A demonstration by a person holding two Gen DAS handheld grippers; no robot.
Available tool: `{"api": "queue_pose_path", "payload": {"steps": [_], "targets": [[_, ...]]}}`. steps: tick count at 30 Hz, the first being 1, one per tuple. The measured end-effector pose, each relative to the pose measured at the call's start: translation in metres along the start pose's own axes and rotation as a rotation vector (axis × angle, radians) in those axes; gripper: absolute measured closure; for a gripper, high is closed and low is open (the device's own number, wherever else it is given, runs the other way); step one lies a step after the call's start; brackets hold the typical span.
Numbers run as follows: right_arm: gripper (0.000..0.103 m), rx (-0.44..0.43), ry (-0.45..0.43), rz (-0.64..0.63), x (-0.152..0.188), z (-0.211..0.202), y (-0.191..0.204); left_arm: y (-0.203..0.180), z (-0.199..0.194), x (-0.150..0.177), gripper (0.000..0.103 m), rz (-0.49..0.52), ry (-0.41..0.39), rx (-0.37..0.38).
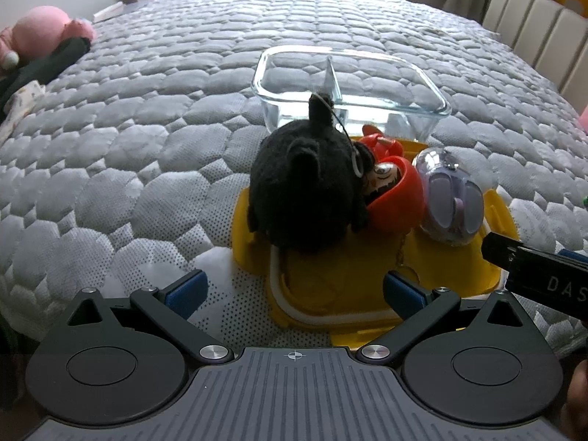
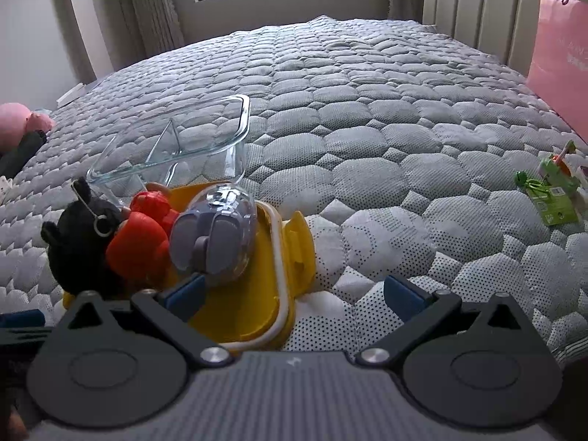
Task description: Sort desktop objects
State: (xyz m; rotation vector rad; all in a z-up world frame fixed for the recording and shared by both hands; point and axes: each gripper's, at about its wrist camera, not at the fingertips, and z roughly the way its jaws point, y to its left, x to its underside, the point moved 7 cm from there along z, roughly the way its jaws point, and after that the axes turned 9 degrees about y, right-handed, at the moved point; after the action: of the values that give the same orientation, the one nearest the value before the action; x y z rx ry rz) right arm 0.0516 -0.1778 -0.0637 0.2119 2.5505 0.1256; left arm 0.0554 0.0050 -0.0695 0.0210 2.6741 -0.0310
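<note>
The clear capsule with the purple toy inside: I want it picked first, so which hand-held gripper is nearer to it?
Right. The right hand-held gripper has its left finger almost against the clear capsule. The left hand-held gripper sits farther back, with the capsule ahead and to its right.

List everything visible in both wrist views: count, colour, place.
plush toy: 1, black, on yellow lid, left
doll: 1, red, lid middle
capsule: 1, clear and purple, lid right
lid: 1, yellow, on bed
glass container: 1, clear, divided, behind lid
bed cover: 1, grey quilted
green packet: 1, far right on bed
pink bag: 1, by headboard
left gripper: open
right gripper: open
</note>
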Motion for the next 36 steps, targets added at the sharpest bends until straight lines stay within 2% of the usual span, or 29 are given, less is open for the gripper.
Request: {"api": "queue_pose_path", "payload": {"steps": [4, 12, 19, 24, 28, 31, 32, 36], "targets": [[0.000, -0.002, -0.003, 0.007, 0.000, 0.003, -0.009, 0.002, -0.001, -0.004, 0.000, 0.002, -0.005, 0.000], [0.000, -0.080, -0.032, -0.030, -0.014, -0.002, -0.003, 0.013, -0.001, -0.022, 0.000, -0.021, 0.016, 0.034], [0.001, -0.049, -0.073, -0.056, -0.028, -0.007, 0.001, 0.026, -0.007, -0.048, 0.000, -0.036, -0.005, 0.039], [0.001, -0.037, -0.100, -0.075, -0.040, -0.006, 0.002, 0.032, 0.003, -0.057, 0.000, -0.047, 0.057, 0.125], [0.001, -0.041, -0.105, -0.057, -0.047, 0.000, 0.002, 0.035, 0.015, -0.067, 0.000, -0.099, 0.109, 0.257], [0.006, -0.080, -0.086, -0.035, -0.050, 0.008, 0.002, 0.037, 0.027, -0.077, 0.000, -0.166, 0.142, 0.356], [0.006, -0.096, -0.078, -0.030, -0.050, 0.010, 0.001, 0.038, 0.031, -0.080, 0.000, -0.181, 0.150, 0.367], [0.006, -0.156, -0.059, 0.003, -0.048, 0.014, -0.005, 0.035, 0.042, -0.085, 0.000, -0.180, 0.169, 0.336]]}}
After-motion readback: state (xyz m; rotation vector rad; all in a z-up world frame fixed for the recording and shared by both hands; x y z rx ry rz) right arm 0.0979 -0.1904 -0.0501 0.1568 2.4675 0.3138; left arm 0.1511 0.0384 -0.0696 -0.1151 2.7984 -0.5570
